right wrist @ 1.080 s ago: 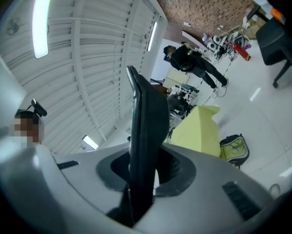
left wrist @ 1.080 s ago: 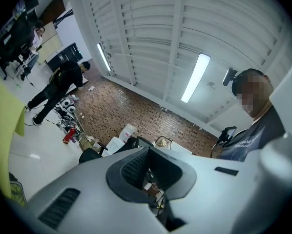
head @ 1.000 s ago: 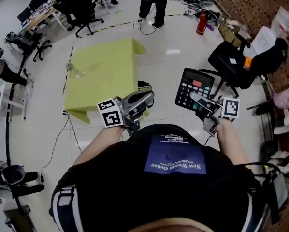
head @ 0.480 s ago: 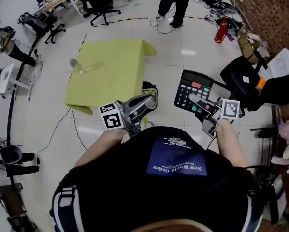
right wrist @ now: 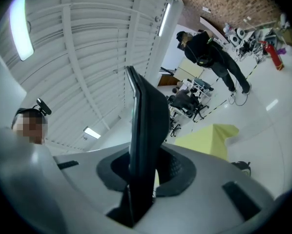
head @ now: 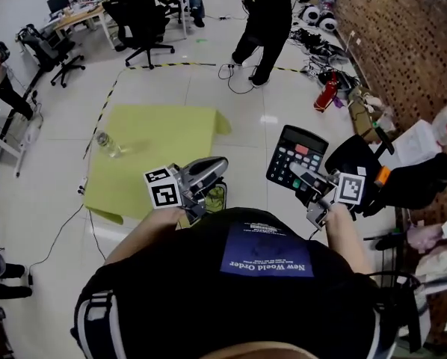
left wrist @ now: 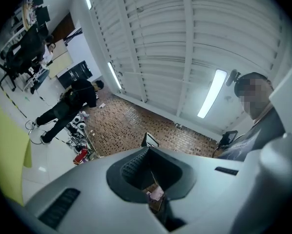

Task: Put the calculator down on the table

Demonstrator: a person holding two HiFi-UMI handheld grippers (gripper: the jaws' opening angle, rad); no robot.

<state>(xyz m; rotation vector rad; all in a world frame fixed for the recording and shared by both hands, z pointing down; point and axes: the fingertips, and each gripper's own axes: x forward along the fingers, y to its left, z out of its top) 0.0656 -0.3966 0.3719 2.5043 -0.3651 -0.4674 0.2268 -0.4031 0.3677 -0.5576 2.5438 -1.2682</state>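
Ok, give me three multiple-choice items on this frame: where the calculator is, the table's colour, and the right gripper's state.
1. Where is the calculator? A flat on the table; B in the right gripper, off the table; C out of view.
2. The table's colour? A yellow-green; B blue; C red.
3. The right gripper's jaws? A wide apart, empty; B closed on the calculator; C closed together, empty.
Key: 1 B, it sits between the jaws, to the right of the table; 2 A, the head view shows its yellow-green top; 3 B, the right gripper view shows the jaws clamping its edge.
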